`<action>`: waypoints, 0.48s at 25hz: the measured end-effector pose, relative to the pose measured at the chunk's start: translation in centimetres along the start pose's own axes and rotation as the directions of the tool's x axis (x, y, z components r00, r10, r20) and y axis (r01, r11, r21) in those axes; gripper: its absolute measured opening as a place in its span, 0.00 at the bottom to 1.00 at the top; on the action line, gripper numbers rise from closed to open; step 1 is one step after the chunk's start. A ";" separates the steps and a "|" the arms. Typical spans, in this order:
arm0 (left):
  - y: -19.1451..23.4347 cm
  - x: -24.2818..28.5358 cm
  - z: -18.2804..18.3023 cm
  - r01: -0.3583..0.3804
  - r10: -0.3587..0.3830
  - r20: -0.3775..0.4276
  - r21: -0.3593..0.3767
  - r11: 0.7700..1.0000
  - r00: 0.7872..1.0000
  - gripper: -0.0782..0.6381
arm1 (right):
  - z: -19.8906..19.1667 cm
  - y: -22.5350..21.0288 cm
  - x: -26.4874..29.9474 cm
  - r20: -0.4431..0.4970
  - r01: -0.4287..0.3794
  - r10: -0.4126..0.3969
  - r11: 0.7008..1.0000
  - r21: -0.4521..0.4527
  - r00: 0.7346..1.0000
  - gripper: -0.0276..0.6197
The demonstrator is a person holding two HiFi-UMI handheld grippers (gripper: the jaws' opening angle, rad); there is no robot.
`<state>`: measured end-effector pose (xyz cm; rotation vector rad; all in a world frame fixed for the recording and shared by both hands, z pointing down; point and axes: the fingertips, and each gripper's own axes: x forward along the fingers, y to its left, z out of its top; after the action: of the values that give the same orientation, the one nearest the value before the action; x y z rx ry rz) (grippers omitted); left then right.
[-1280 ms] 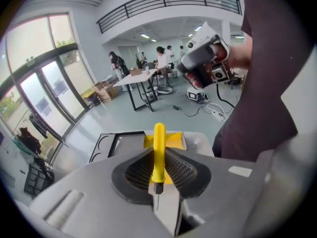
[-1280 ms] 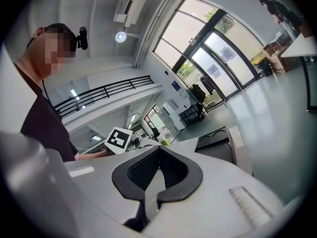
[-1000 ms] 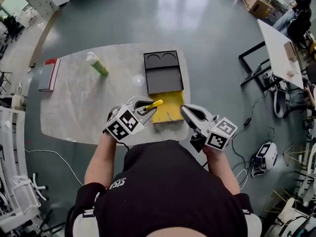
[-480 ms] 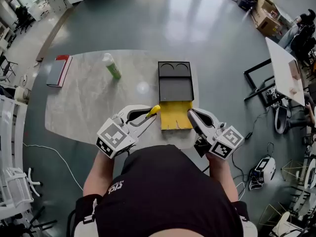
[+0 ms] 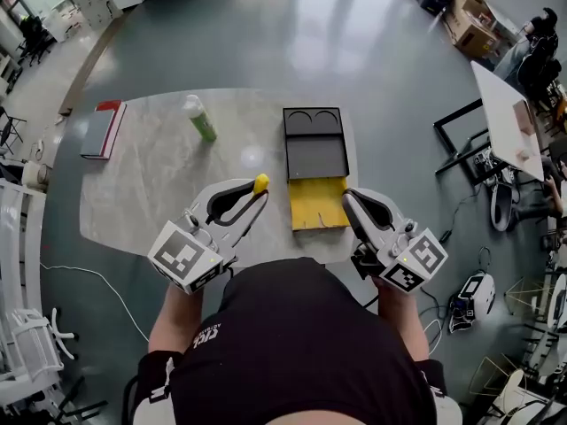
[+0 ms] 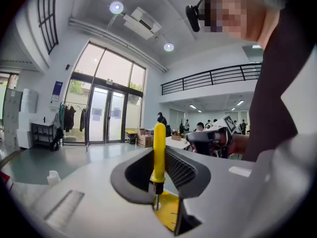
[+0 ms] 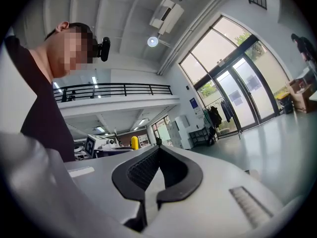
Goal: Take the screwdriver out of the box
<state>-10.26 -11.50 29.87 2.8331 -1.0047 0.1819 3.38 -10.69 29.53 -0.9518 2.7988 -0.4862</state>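
Note:
My left gripper (image 5: 254, 197) is shut on the screwdriver (image 5: 260, 183), held up over the grey marble table (image 5: 142, 193), left of the box. In the left gripper view the yellow handle (image 6: 159, 150) stands upright between the jaws of my left gripper (image 6: 157, 185), with the thin metal shaft below. The box (image 5: 314, 144) lies open: a black tray with two round recesses and a yellow flap (image 5: 316, 204) toward me. My right gripper (image 5: 352, 204) hovers at the flap's right edge; in its own view my right gripper (image 7: 157, 152) has its jaws meeting with nothing between them.
A green and white bottle (image 5: 200, 118) lies on the table's far side, and a red and grey book (image 5: 99, 129) rests at its left end. A white table (image 5: 505, 104), cables and devices stand on the floor to the right.
Both grippers have risen. The left one carried the screwdriver left, off the yellow flap, and turned it from slanting across the flap to pointing away from me.

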 end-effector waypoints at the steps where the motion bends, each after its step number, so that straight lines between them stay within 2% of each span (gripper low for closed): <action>1: -0.1 -0.1 0.3 0.000 0.000 0.016 -0.008 1.000 1.000 0.21 | 0.2 0.1 0.0 0.005 -0.002 0.002 1.000 -0.007 1.000 0.06; 4: 0.7 -0.4 0.9 -0.025 0.028 0.060 -0.037 0.999 0.998 0.21 | 0.5 0.3 -0.1 0.009 0.000 0.000 0.999 -0.036 1.000 0.06; 12: 2.7 -1.8 0.6 -0.087 0.091 0.073 -0.050 0.995 0.993 0.21 | 1.3 -0.5 -0.6 0.011 0.040 -0.039 0.998 -0.053 0.999 0.06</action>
<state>-13.33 -12.59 29.18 2.7738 -1.1365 0.0595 4.48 -10.99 28.52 -1.0190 2.8023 -0.4123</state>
